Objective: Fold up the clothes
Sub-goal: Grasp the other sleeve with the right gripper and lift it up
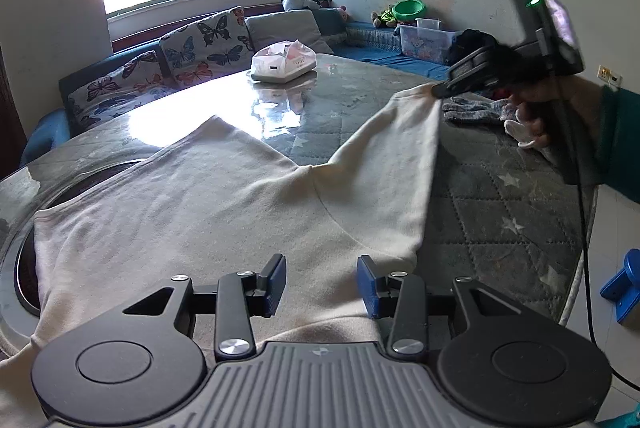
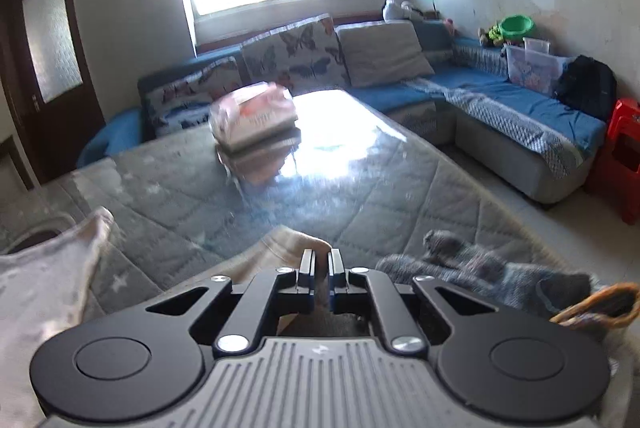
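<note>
A cream sweater (image 1: pixel 224 195) lies spread on the quilted grey table top (image 1: pixel 500 195). One sleeve (image 1: pixel 400 147) is stretched up and to the right. My left gripper (image 1: pixel 322 280) hovers over the sweater's near body, its blue pads (image 1: pixel 276 284) apart with flat cloth below them. A hand holds my right gripper (image 1: pixel 438 92) at the sleeve's cuff. In the right wrist view the right gripper (image 2: pixel 320 260) is shut on the cream cuff (image 2: pixel 288 244). More of the sweater (image 2: pixel 48 276) shows at the left there.
A grey knitted cloth (image 1: pixel 476 109) lies on the table beside the right gripper, with a woven basket rim (image 2: pixel 596 304) near it. A white bagged package (image 1: pixel 285 61) sits at the far side. A sofa (image 2: pixel 500 107) wraps the table; a red stool (image 2: pixel 624 155) stands right.
</note>
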Motion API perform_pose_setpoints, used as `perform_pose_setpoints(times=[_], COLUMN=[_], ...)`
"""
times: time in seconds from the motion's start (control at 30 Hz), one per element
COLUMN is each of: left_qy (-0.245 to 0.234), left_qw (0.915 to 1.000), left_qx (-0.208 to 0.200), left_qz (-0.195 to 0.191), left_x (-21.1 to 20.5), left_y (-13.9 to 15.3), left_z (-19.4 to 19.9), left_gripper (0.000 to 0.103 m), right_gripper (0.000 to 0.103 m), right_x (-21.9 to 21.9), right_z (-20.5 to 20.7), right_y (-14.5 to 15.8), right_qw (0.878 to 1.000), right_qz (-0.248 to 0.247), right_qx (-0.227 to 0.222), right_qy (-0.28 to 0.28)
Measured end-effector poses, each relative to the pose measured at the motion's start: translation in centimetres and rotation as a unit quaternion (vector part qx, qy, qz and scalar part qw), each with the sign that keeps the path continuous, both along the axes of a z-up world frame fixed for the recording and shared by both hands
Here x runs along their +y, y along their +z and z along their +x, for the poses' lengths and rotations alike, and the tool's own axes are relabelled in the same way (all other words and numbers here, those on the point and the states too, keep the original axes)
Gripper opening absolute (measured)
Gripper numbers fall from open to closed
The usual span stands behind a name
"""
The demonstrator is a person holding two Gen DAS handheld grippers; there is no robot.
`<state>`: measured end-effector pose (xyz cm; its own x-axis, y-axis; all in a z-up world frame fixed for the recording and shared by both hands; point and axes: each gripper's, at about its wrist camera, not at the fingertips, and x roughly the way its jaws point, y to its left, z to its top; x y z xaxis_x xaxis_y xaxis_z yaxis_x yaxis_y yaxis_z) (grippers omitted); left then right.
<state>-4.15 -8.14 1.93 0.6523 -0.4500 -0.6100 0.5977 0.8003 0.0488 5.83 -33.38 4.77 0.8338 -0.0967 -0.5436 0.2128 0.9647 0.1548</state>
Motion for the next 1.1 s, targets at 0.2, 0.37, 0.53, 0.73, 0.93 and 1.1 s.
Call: perform_pose_setpoints(times=[0.2,0.37,0.53,0.73,0.93,1.1], left_qy=[0.003,-0.004,-0.007,0.036,0.095,0.13], left_qw=[1.0,1.0,0.9999,0.9984,0.9936,0.9893], left_qx=[0.003,0.002,0.0,-0.009,-0.03,-0.031], left_qz=[-0.002,-0.003,-0.015,-0.043,-0.054,-0.058], left_x=[-0.3,-0.8,-0.5,3.5,8.6,11.5], left_y=[-0.4,-0.7,-0.5,0.7,1.5,1.3], left_z=[0.6,0.6,0.3,-0.1,-0.9,-1.8], left_gripper=[0.043,0.046,0.047,0.052,0.056,0.057], right_gripper=[0.005,0.005,0.005,0.005,0.005,0.005], right_x=[0.3,1.6,4.4,10.2,17.0,22.2], right_z=[-1.9,-3.1,-4.4,-5.2,-4.4,-3.8], right_y=[3.6,6.8,10.2,13.1,12.5,10.3], right_qw=[0.999,0.996,0.989,0.975,0.957,0.943], right_qz=[0.003,0.0,-0.002,-0.021,-0.024,-0.022], right_qx=[-0.042,-0.074,-0.109,-0.135,-0.124,-0.095], right_qy=[0.026,0.055,0.099,0.178,0.26,0.319])
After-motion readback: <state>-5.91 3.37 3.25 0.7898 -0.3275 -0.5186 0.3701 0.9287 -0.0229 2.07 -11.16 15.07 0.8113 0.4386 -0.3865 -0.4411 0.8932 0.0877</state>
